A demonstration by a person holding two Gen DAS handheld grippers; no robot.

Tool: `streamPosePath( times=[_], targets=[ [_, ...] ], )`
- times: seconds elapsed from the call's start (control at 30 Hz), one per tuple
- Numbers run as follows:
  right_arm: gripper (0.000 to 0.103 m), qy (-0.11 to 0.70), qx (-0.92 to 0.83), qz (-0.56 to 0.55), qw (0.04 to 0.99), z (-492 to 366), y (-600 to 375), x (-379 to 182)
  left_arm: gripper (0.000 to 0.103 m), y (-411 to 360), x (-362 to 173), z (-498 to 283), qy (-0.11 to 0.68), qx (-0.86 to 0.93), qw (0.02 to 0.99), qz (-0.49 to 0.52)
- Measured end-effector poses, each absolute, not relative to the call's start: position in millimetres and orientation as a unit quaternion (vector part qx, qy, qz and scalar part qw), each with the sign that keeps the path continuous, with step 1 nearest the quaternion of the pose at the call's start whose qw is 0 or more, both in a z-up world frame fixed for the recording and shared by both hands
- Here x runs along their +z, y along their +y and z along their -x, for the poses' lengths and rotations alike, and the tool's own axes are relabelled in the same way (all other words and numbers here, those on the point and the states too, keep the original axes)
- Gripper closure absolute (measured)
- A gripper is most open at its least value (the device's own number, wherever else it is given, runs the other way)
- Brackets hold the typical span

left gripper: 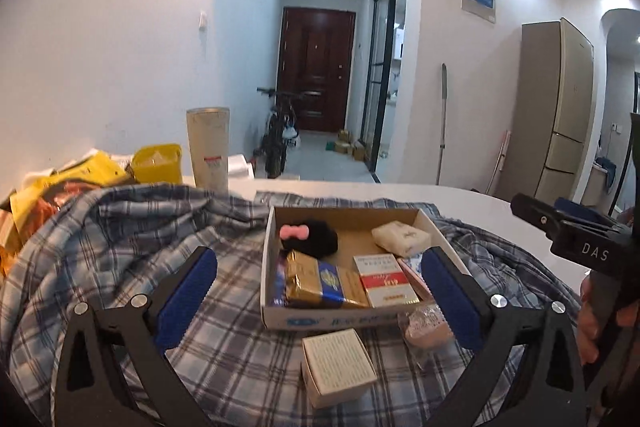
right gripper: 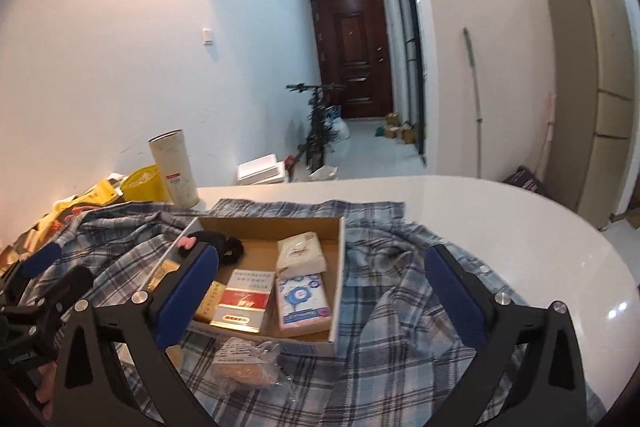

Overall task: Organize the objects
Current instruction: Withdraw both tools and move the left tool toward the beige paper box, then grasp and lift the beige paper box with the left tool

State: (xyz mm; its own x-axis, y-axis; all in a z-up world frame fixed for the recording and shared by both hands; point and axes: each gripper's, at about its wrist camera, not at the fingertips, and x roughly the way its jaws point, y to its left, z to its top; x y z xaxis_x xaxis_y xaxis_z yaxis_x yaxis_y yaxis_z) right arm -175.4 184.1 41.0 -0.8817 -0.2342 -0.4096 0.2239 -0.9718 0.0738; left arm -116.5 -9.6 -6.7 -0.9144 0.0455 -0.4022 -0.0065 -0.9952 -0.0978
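A shallow cardboard box lies on a plaid shirt. In it are a black hair tie with a pink bow, a gold-and-blue pack, a red-and-white carton, a white tissue pack and a blue-patterned tissue pack. A small white carton and a wrapped bun lie in front of the box. My left gripper is open and empty above them. My right gripper is open and empty over the box's right side.
A tall cream canister, a yellow tub and yellow snack bags stand at the back left. The white round table extends to the right. A fridge stands beyond.
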Motion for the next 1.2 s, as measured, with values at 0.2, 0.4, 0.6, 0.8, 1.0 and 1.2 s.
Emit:
streamPosePath(
  times=[0.2, 0.4, 0.6, 0.8, 1.0, 1.2],
  targets=[
    [0.000, 0.001, -0.972, -0.200, 0.121, 169.7, 181.1, 45.1, 0.000, -10.3, -21.8, 122.6, -0.075, 0.968, 0.004, 0.239],
    [0.000, 0.006, -0.971, -0.204, 0.122, 170.8, 179.2, 42.6, 0.000, -18.0, -32.4, 132.1, -0.093, 0.958, -0.020, 0.272],
    [0.000, 0.014, -0.969, -0.214, 0.126, 172.8, 176.6, 39.5, 0.006, -18.6, -49.2, 148.9, -0.100, 0.938, -0.007, 0.332],
    [0.000, 0.022, -0.970, -0.214, 0.116, 171.6, 174.4, 37.7, 0.016, -10.6, -59.7, 152.4, -0.095, 0.928, 0.001, 0.361],
    [0.000, 0.031, -0.970, -0.210, 0.114, 169.8, 173.5, 38.5, 0.049, -4.8, -69.4, 159.5, -0.086, 0.915, 0.012, 0.395],
    [0.000, 0.033, -0.969, -0.214, 0.116, 171.0, 172.3, 37.6, 0.074, -0.4, -68.3, 156.4, -0.077, 0.919, 0.021, 0.387]
  ],
)
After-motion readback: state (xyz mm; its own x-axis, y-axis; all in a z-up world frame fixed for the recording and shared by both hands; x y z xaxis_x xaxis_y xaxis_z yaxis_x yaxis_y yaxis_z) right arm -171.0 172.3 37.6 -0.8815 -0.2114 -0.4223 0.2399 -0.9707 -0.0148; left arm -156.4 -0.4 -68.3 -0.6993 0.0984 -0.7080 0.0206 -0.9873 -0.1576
